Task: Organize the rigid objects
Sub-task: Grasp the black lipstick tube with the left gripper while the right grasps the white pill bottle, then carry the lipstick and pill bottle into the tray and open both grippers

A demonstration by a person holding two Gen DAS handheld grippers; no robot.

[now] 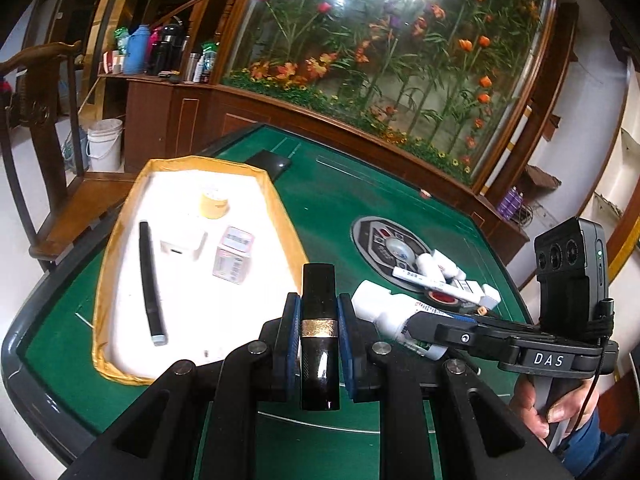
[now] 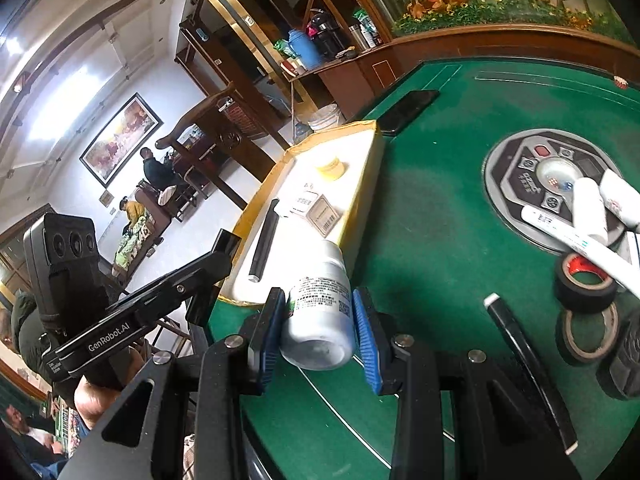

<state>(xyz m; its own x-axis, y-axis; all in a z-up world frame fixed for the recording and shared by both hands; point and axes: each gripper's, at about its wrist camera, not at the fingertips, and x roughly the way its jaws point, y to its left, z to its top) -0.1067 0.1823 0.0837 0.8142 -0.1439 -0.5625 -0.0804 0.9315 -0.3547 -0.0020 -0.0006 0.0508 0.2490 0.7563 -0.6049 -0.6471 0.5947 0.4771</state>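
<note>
My left gripper is shut on a black tube with a gold band, held near the front right corner of the white tray with a gold rim. My right gripper is shut on a white pill bottle beside that tray, above the green table. The bottle also shows in the left wrist view. In the tray lie a black pen, a white charger, a small box and a yellow tape roll.
On the table's round centre panel lie white bottles and a white marker. Black tape rolls and a black pen lie at the right. A black phone lies behind the tray. A wooden chair stands left.
</note>
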